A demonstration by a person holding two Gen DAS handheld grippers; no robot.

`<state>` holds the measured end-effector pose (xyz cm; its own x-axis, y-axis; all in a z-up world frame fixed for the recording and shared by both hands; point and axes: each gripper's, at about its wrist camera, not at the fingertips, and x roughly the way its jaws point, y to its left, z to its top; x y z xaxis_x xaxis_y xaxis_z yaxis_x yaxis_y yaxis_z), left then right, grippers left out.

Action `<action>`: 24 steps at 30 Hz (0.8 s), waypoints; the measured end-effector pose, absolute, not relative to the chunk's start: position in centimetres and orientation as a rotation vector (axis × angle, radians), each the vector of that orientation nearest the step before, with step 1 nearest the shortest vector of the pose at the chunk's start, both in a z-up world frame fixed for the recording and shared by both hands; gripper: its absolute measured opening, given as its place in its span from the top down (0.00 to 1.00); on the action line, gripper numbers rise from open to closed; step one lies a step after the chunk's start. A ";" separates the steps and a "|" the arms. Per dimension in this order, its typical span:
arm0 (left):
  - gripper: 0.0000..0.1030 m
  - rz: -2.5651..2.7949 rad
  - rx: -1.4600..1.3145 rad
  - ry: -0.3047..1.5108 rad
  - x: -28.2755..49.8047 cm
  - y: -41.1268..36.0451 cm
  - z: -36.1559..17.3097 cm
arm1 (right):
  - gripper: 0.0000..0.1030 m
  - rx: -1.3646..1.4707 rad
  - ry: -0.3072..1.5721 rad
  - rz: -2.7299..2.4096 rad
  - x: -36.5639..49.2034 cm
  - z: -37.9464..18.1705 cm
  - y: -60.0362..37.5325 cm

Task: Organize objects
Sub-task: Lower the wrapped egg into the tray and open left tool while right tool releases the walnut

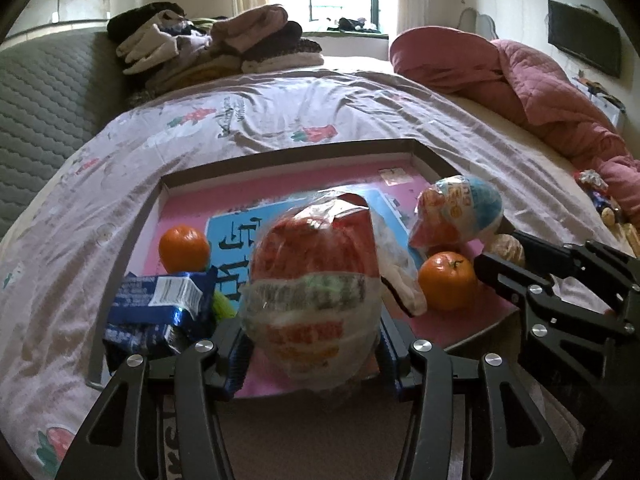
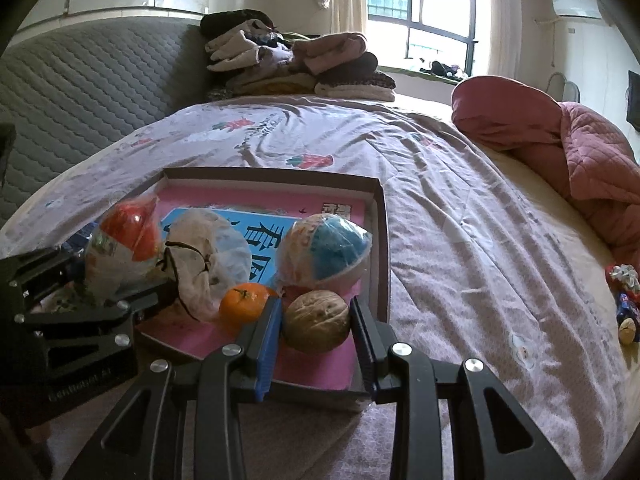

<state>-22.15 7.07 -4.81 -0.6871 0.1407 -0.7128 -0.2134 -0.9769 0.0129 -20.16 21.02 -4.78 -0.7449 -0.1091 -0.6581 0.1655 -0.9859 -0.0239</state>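
A shallow cardboard tray [image 1: 288,156] with a pink and blue liner lies on the bed; it also shows in the right wrist view [image 2: 382,240]. My left gripper [image 1: 312,344] is shut on a red and white wrapped snack pack [image 1: 316,276], held over the tray's near edge. My right gripper [image 2: 316,320] is shut on a walnut [image 2: 316,320] over the tray's near right corner. In the tray lie two oranges [image 1: 184,248] [image 1: 448,280], a blue and orange wrapped pack [image 1: 460,208] and a blue foil packet [image 1: 160,308].
A white mesh bag [image 2: 208,256] lies in the tray beside the red pack. Folded clothes [image 1: 216,44] are stacked at the bed's head. A pink quilt [image 1: 540,92] lies at the right. Small wrapped items [image 2: 624,300] lie at the bed's right edge.
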 end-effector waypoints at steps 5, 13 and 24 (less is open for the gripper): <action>0.48 2.707 -1.122 0.093 -21.7 6.6 -4.4 | 0.66 1.067 0.128 -2.806 -20.0 -5.0 21.1; 0.48 2.706 -1.139 0.064 -21.4 6.1 -4.6 | 0.65 1.083 0.134 -2.815 -19.7 -4.8 21.3; 0.45 2.713 -1.151 0.058 -20.7 5.7 -4.2 | 0.60 1.084 0.149 -2.820 -18.8 -4.1 21.1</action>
